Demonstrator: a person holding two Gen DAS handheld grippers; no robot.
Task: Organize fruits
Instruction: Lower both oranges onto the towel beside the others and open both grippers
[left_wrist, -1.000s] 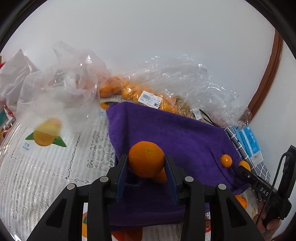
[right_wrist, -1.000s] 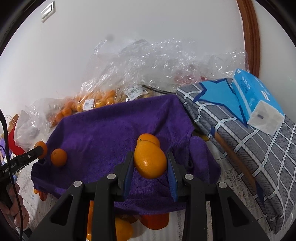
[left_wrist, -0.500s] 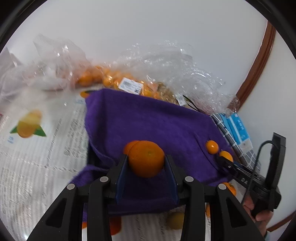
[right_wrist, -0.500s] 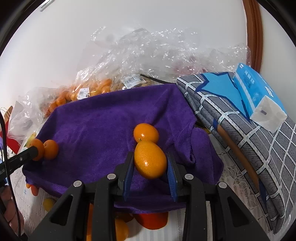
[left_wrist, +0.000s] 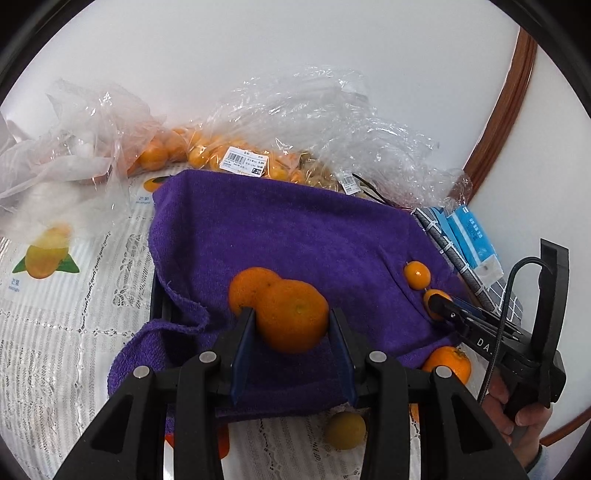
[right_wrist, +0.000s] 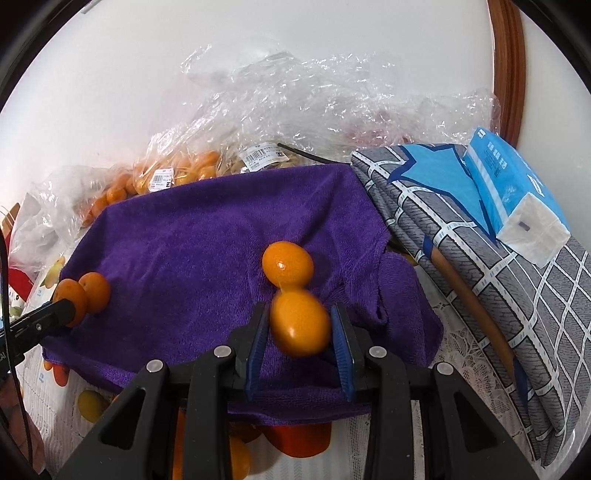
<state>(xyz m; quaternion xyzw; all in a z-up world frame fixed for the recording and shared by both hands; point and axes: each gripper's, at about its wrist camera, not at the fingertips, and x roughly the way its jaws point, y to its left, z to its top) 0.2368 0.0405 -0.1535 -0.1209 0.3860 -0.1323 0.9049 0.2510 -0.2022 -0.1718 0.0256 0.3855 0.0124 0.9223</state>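
Note:
My left gripper (left_wrist: 291, 317) is shut on a round mandarin (left_wrist: 293, 315), held low over a purple towel (left_wrist: 295, 236), right beside a second mandarin (left_wrist: 245, 286) lying on the towel. My right gripper (right_wrist: 299, 317) is shut on an oval kumquat-like orange (right_wrist: 300, 323), just in front of another oval orange (right_wrist: 287, 264) on the purple towel (right_wrist: 192, 251). The right gripper also shows at the right of the left wrist view (left_wrist: 439, 306), and the left gripper at the left of the right wrist view (right_wrist: 70, 301).
Clear plastic bags of small oranges (left_wrist: 207, 155) lie behind the towel against the white wall. A folded grey plaid cloth (right_wrist: 480, 266) with a blue tissue pack (right_wrist: 517, 195) lies to the right. Loose fruit (left_wrist: 345, 424) lies on the lace tablecloth (left_wrist: 62, 332) in front.
Both grippers have moved forward and lower over the towel with their fruit. Each held fruit now sits close beside the one lying on the towel.

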